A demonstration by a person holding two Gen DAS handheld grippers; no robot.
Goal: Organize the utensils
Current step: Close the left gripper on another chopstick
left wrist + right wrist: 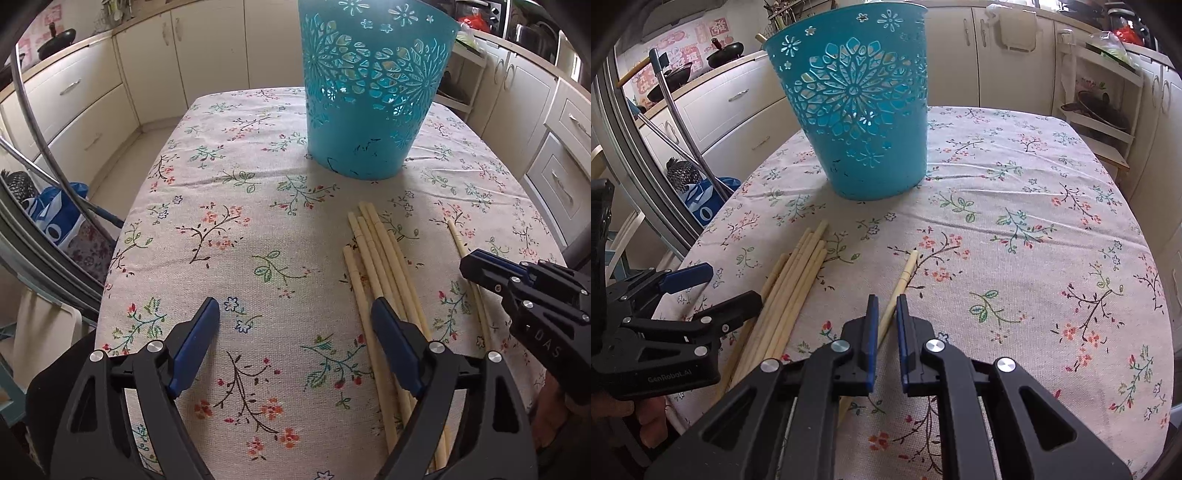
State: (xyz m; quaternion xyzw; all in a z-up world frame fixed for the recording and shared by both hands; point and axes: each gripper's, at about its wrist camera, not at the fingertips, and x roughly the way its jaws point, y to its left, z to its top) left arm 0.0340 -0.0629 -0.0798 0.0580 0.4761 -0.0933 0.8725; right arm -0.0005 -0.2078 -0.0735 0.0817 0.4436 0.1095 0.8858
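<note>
A teal cut-out basket [373, 92] [860, 107] stands upright at the far middle of the table. A bundle of several pale chopsticks [380, 266] [796, 280] lies in front of it. One single chopstick [903, 277] [458, 240] lies apart to the right. My left gripper [295, 321] is open and empty, its right finger over the bundle; it also shows in the right wrist view [735, 288]. My right gripper [886, 310] is nearly closed around the single chopstick with a small gap left; it also shows in the left wrist view [480, 269].
The table wears a floral cloth [229, 236] [1034, 258]. Cream kitchen cabinets [74, 99] ring the room. A metal chair frame and a blue bag [55, 218] stand left of the table. A white rack [1100, 110] stands at the right.
</note>
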